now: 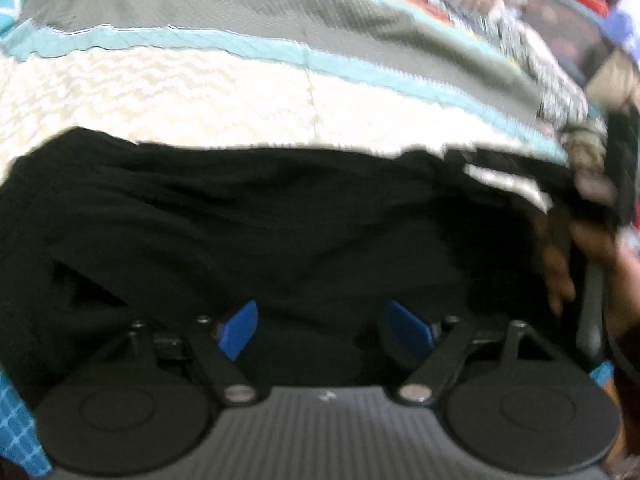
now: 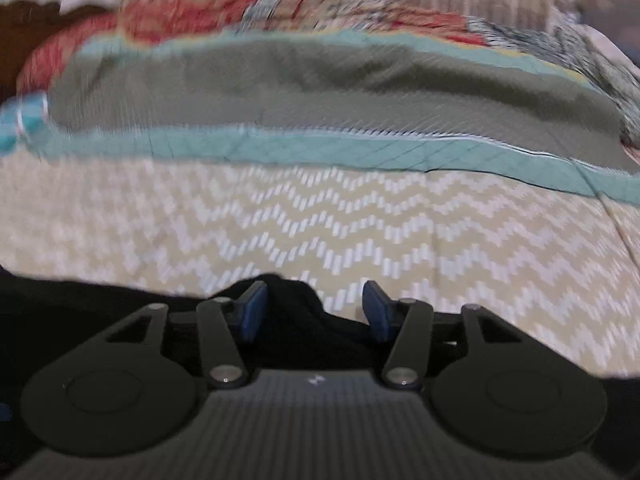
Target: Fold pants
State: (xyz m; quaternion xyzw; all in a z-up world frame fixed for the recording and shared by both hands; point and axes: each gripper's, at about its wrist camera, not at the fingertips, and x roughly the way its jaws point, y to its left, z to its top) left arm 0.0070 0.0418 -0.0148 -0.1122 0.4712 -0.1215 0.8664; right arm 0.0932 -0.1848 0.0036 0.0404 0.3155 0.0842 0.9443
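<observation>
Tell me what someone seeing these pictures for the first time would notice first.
The black pants stand out, a dark heap across the near half of the left wrist view, lying on a cream zigzag bedspread. Behind it a grey quilt with a teal border runs across the bed. The blue-padded left hand-held gripper hangs open over the pants, and a peak of black cloth rises between the right hand-held gripper's parted pads.
</observation>
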